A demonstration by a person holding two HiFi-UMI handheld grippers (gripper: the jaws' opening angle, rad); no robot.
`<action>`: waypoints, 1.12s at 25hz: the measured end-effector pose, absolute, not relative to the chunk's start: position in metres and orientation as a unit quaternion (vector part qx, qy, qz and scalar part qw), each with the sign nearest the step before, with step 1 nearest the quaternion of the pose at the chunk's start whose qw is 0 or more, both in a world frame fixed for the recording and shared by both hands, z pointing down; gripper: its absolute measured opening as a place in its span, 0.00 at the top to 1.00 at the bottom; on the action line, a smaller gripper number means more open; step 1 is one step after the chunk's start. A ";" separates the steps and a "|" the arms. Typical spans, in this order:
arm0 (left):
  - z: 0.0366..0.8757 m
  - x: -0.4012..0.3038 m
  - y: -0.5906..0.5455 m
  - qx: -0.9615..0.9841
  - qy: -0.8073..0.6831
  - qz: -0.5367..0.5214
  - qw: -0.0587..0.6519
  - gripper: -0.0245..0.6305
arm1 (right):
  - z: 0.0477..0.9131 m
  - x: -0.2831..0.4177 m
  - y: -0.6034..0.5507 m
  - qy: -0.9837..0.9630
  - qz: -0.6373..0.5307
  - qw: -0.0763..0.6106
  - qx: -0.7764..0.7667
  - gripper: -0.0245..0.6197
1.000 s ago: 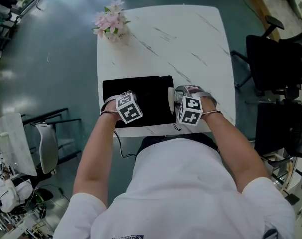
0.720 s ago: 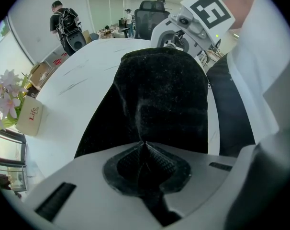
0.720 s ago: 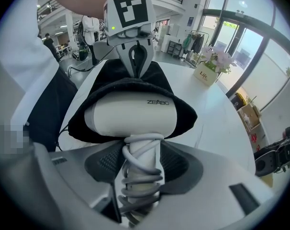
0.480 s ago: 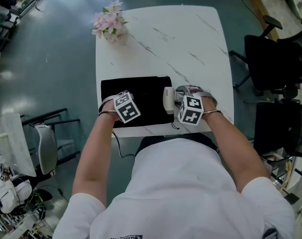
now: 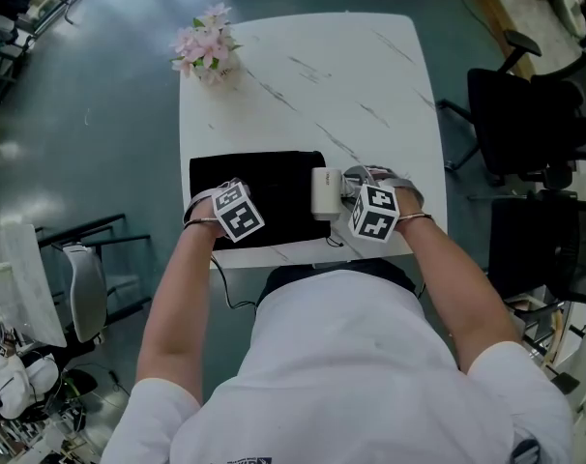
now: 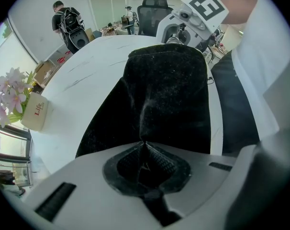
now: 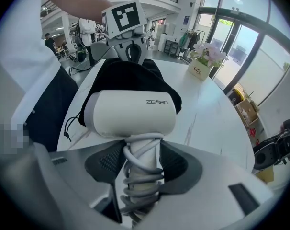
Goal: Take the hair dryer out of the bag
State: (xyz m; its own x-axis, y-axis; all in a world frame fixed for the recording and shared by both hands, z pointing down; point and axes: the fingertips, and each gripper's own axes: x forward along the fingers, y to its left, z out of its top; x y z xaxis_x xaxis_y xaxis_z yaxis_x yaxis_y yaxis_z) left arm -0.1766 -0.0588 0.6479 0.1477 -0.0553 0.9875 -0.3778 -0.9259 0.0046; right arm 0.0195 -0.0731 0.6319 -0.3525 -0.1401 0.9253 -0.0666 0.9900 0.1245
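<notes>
Black bag (image 6: 164,95) fabric sat pinched in the closed left tool (image 6: 144,150). The right tool (image 7: 141,164) clamped the hair dryer (image 7: 133,113) handle, its head just ahead at the bag's mouth. Extraction seemed under way; next, draw it clear.

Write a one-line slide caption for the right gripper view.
Right gripper grips the cord-wrapped handle of a white hair dryer at the mouth of the black bag.

A white veined table (image 5: 370,75) is bearing two things: a black bag (image 5: 274,193) is lying flat near six o'clock, and a box of pink flowers (image 5: 208,51) is standing at eleven o'clock — well apart.
</notes>
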 end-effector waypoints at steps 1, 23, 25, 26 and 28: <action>0.649 -0.177 -0.059 0.746 -0.146 0.637 0.128 0.93 | 0.632 0.023 -0.074 -0.821 -0.031 0.566 0.065 0.60; 0.653 -0.178 -0.060 0.736 -0.155 0.649 0.112 0.93 | 0.635 0.132 -0.084 -0.798 0.038 0.576 0.173 0.60; 0.653 -0.178 -0.060 0.737 -0.155 0.649 0.111 0.93 | 0.635 0.140 -0.081 -0.796 0.041 0.577 0.179 0.60; 0.653 -0.178 -0.061 0.737 -0.154 0.648 0.110 0.93 | 0.634 0.143 -0.080 -0.795 0.041 0.577 0.183 0.60; 0.653 -0.178 -0.061 0.739 -0.155 0.647 0.109 0.93 | 0.634 0.148 -0.078 -0.792 0.034 0.580 0.189 0.60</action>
